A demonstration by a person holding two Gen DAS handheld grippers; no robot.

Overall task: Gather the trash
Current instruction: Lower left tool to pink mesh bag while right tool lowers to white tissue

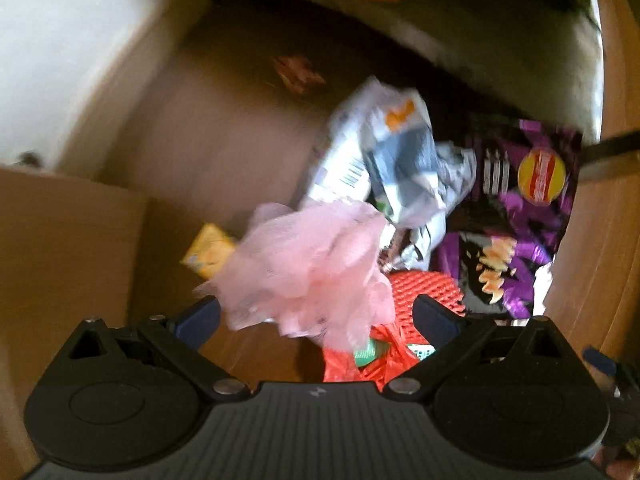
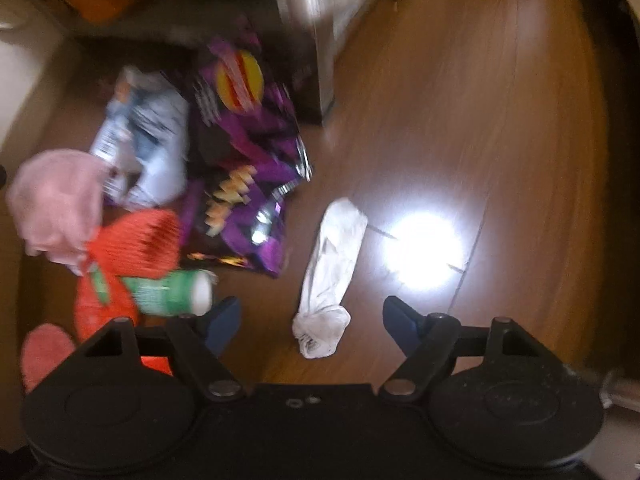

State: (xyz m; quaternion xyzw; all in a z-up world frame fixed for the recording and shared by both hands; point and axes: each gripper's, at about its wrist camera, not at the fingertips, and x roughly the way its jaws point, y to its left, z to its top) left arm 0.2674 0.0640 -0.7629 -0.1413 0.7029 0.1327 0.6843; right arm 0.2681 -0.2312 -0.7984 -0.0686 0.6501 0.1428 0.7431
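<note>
Trash lies in a heap on the wooden floor. A pink crumpled plastic wad (image 1: 304,272) sits between the fingers of my left gripper (image 1: 318,316), which is open and points down; the pads do not press on it. Behind it are a white and blue crumpled package (image 1: 392,160), a purple chip bag (image 1: 520,208), a red foam net (image 1: 424,292) and a yellow packet (image 1: 208,256). My right gripper (image 2: 312,322) is open over a long white crumpled wrapper (image 2: 332,264), whose near end lies between the fingertips. A green can (image 2: 172,292) lies by its left finger.
A white cabinet (image 1: 60,60) and a cardboard box (image 1: 60,240) stand at the left. A tall dark box (image 2: 316,40) stands behind the chip bag (image 2: 244,152). Bright glare (image 2: 420,252) marks bare floor at the right. A pink fuzzy item (image 2: 44,352) lies at the lower left.
</note>
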